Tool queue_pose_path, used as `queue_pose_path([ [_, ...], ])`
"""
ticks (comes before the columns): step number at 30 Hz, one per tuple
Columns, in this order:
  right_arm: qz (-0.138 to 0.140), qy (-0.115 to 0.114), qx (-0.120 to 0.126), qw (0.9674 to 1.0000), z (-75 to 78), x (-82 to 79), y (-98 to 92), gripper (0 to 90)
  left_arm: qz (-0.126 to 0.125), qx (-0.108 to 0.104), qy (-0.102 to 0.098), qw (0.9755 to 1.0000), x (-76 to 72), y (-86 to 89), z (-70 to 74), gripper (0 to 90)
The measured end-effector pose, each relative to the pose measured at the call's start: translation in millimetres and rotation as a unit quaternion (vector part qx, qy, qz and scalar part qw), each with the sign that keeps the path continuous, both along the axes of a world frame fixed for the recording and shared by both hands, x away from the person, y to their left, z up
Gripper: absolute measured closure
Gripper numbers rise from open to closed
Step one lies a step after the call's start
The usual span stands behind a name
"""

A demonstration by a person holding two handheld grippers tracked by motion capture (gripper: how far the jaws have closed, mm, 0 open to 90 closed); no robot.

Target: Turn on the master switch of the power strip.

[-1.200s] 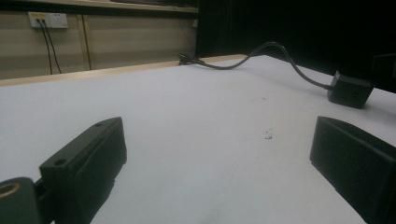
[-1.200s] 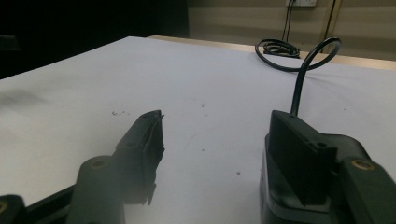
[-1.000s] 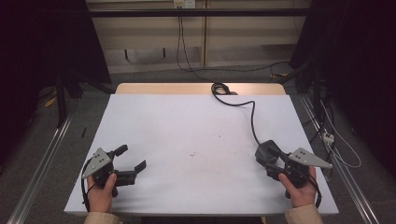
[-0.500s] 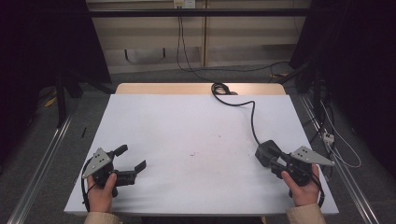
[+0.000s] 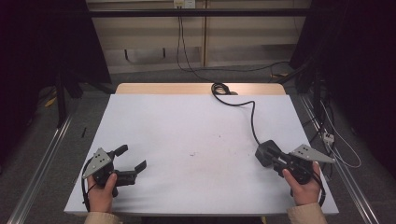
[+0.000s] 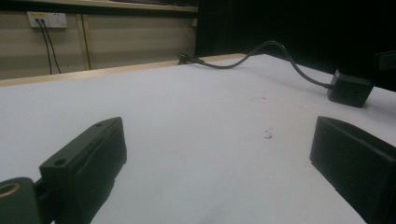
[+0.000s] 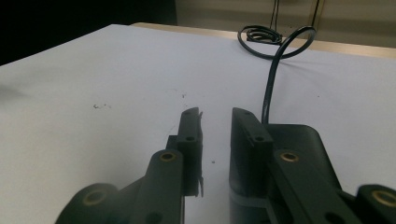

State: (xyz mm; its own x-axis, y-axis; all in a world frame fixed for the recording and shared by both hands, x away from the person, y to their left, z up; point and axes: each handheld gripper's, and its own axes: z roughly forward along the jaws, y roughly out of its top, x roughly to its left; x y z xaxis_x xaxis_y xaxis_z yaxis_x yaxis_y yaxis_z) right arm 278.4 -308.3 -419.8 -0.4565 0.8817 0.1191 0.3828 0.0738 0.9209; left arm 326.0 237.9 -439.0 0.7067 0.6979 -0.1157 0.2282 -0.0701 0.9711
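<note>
My left gripper point(image 5: 132, 157) rests at the near left of the white table point(image 5: 187, 126), held by a hand, open wide with nothing between its jaws. In the left gripper view its fingers point(image 6: 88, 158) frame bare tabletop. My right gripper point(image 5: 265, 158) sits at the near right. Its jaws have just been closing and stand a narrow gap apart point(image 7: 215, 114), with nothing between them. A black power adapter point(image 7: 303, 140) lies against the outer side of its right jaw, also seen as a black power adapter point(image 6: 350, 88) in the left gripper view.
A black cable point(image 5: 252, 116) runs from the adapter to a coil point(image 5: 219, 88) at the table's far wooden edge point(image 5: 163, 87). Metal rails point(image 5: 42, 158) flank the table on the floor. Small dark specks point(image 5: 224, 151) mark the sheet.
The right gripper's jaws have drawn closer together. Both hands have stayed in place and the left gripper looks the same.
</note>
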Motion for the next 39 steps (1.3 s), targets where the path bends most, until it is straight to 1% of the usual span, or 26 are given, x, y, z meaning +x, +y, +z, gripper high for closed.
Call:
queue_pose_path([
  [3,-0.002,0.005,0.000,1.0000,0.7,1.0,-2.6,76.3,0.000,0.000,0.001,1.0000,-0.1,-0.1,-0.1,3.5],
  [6,-0.005,0.012,-0.005,0.9999,0.3,1.9,-3.5,78.1,0.000,0.000,0.000,1.0000,-0.1,-0.1,0.0,3.5],
  [10,-0.007,0.017,-0.008,0.9998,0.6,2.4,-4.1,80.0,0.000,0.001,-0.001,1.0000,-0.1,0.1,0.1,3.5],
  [18,-0.011,0.018,-0.009,0.9997,1.4,3.3,-6.0,85.4,0.000,0.000,0.000,1.0000,-0.4,-0.5,0.0,3.5],
  [24,-0.019,0.018,-0.007,0.9996,1.1,4.5,-9.5,89.4,0.000,0.000,0.000,1.0000,-0.4,-0.3,-0.1,3.5],
  [33,-0.028,0.017,-0.013,0.9994,1.3,7.7,-13.3,90.0,0.000,0.001,0.000,1.0000,-0.7,-0.7,-0.1,3.5],
  [39,-0.034,0.018,-0.011,0.9992,0.7,8.8,-16.3,90.0,0.000,0.001,0.000,1.0000,-0.6,-1.1,-0.2,3.5],
])
